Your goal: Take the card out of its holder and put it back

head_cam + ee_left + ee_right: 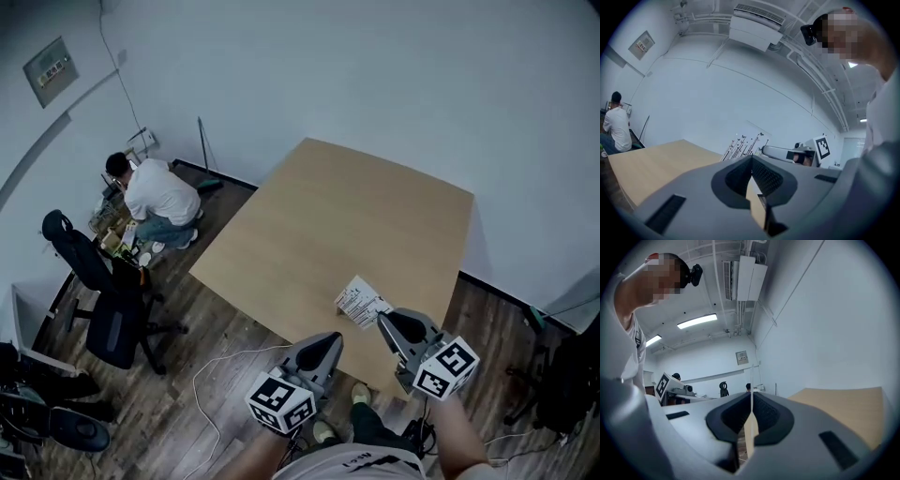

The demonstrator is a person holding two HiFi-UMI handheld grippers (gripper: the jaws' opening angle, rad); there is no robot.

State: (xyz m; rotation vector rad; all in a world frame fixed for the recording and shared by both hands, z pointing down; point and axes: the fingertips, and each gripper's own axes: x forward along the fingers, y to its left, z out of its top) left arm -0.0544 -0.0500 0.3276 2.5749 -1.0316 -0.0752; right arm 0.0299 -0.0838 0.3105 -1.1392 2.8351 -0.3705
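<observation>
White card, printed with small dark marks, is sitting tilted over the near edge of the pale wooden bench. Whether it is touching the bench top, or is inside its holder, cannot be told. The right tool is gripping the card by its near corner. In the right gripper view the card is showing edge-on as a thin pale line, rising from between two jaws that are pressing together on it.

The left tool is hovering just beside the card, to its left and nearer the person holding the tools. Its jaws are meeting at the tips with nothing between them, and it is not touching the card. In the left gripper view the card is appearing as a faint sheet with dark butterfly-like marks on stems, standing at the tip of the right tool.

Beyond the bench, on the dark wood floor, a person in a white shirt is crouching by the wall, facing away. A black office chair is standing near that person.
</observation>
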